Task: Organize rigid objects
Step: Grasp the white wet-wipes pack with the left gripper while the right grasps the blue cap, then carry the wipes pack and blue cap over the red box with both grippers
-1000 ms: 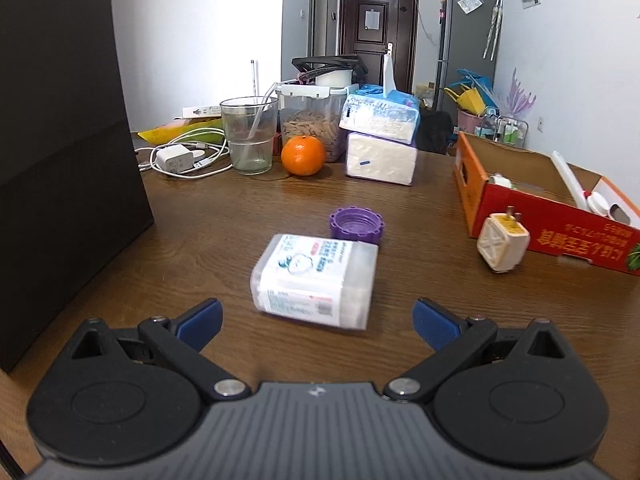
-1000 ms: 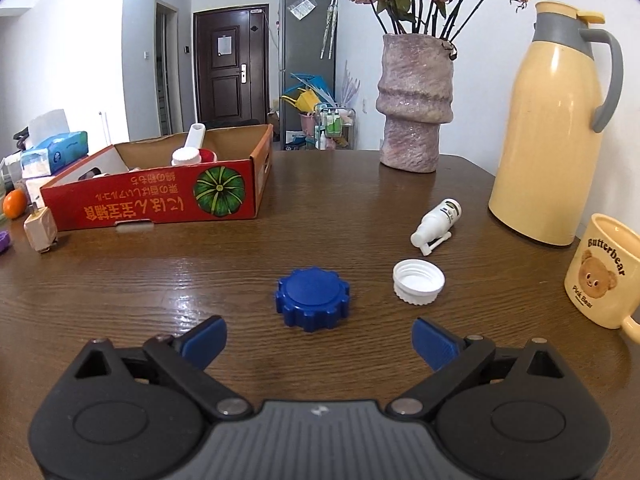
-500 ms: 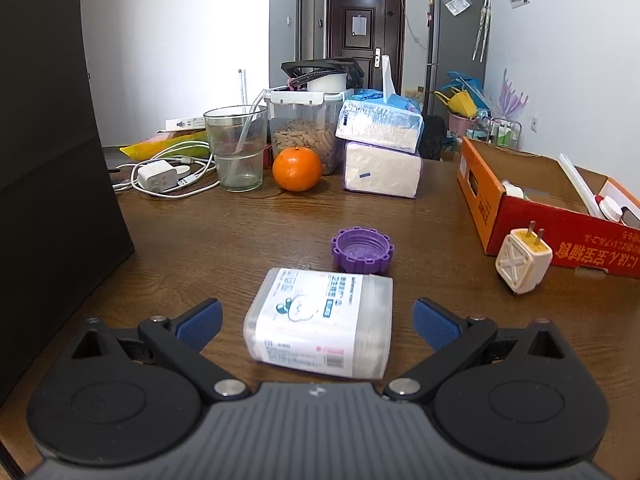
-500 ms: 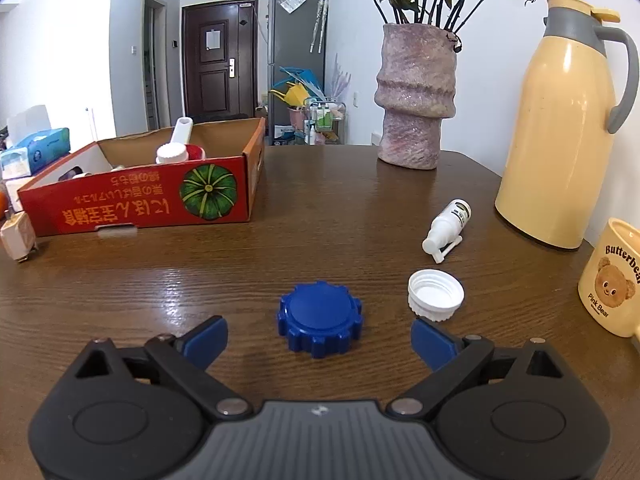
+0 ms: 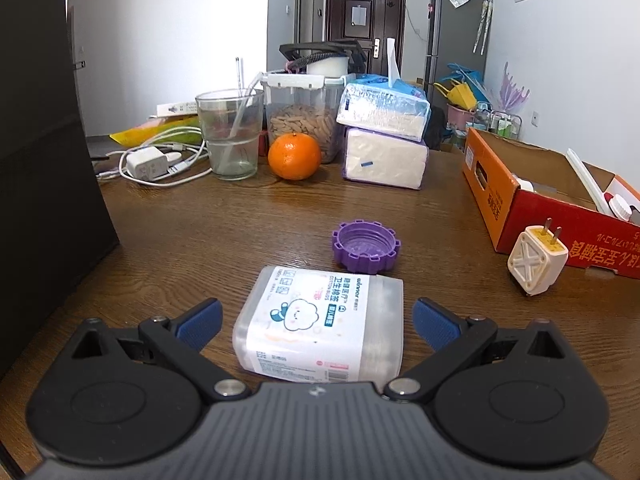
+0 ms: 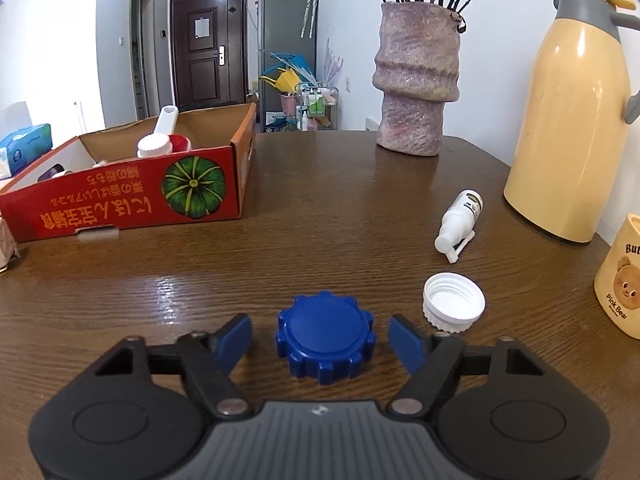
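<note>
In the left wrist view, a clear cotton-swab box (image 5: 320, 322) lies on the wooden table between the fingers of my open left gripper (image 5: 318, 322); neither pad touches it. A purple cap (image 5: 366, 245) lies just beyond it and a white plug adapter (image 5: 537, 261) sits to the right by the red cardboard box (image 5: 560, 216). In the right wrist view, a blue ridged cap (image 6: 325, 338) sits between the fingers of my right gripper (image 6: 322, 340), which is open with narrow gaps on both sides. A white cap (image 6: 454, 302) and a small white bottle (image 6: 460, 220) lie to the right.
Left wrist view: a glass (image 5: 230, 136), an orange (image 5: 295, 156), tissue packs (image 5: 384, 136), a charger with cables (image 5: 148, 164) at the back, a dark panel (image 5: 44, 160) on the left. Right wrist view: the red box (image 6: 132, 196), a vase (image 6: 416, 88), a yellow thermos (image 6: 572, 120), a bear mug (image 6: 620, 280).
Both grippers moved forward. The swab box now lies between the left fingers. The right fingers have narrowed around the blue cap.
</note>
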Demonstrator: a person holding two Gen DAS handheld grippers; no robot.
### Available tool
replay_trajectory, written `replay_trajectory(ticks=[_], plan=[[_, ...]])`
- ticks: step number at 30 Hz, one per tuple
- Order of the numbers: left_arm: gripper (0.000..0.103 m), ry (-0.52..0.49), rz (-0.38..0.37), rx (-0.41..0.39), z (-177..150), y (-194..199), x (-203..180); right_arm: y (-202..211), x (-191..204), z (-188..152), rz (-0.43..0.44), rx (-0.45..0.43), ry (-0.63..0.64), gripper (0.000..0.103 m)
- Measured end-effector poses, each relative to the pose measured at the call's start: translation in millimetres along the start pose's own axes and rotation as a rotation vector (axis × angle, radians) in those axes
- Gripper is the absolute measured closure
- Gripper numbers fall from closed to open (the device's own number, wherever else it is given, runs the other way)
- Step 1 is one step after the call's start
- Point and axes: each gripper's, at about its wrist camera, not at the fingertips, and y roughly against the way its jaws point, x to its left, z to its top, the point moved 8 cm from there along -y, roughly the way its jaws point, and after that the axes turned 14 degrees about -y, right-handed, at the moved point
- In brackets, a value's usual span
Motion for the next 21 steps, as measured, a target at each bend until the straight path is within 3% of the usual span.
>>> replay_trajectory(ticks=[4,14,18,21], plan=[[0.000,0.002,0.000,0.012,-1,-4,-1,0,1,1,0.008,-0.006,-0.003,0.051],[0.000,0.013,-0.015,0.034,-4,-11,-1,12,4,3,-0.014,-0.084,0.016,0.051],[0.016,0.023,-0.046,0.046,-6,-14,-1,17,4,4,-0.010,-0.108,0.006,0.051],[0.019,0.027,-0.057,0.040,-6,-13,-1,20,6,3,-0.009,-0.115,0.005,0.051]])
